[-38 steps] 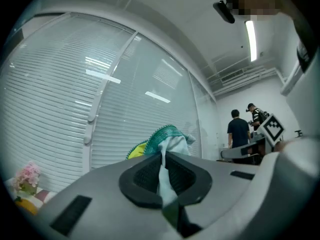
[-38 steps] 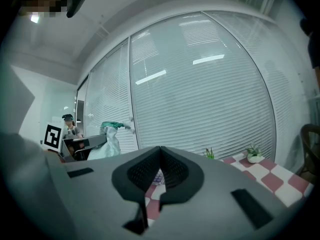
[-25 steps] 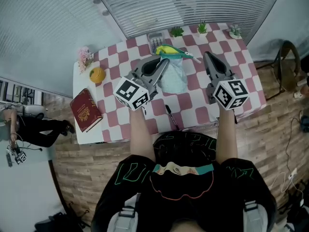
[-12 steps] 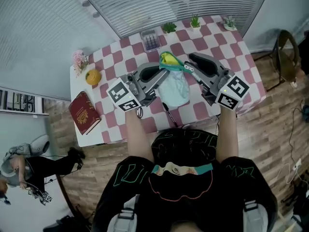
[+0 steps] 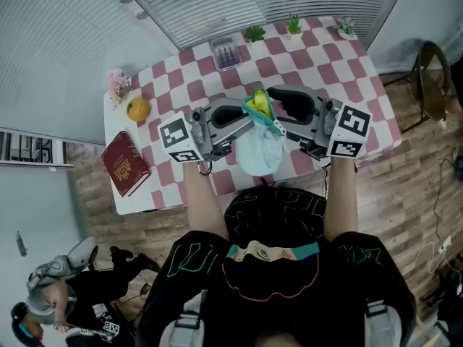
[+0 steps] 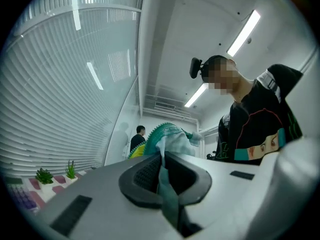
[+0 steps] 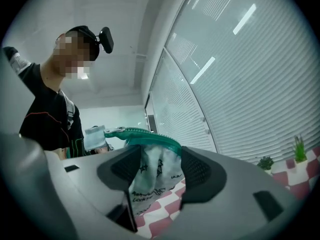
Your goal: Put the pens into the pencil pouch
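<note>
Over the near edge of the checkered surface point(image 5: 329, 67), you hold the pencil pouch point(image 5: 260, 149) lifted between both tools. Your left gripper point(image 6: 162, 166) has its fingers pinched tight on the pouch's teal zipper edge. Your right gripper point(image 7: 159, 165) has just been spreading its fingers; they stand wide apart, with the pouch's printed fabric and zipper rim hanging loosely between them.
</note>
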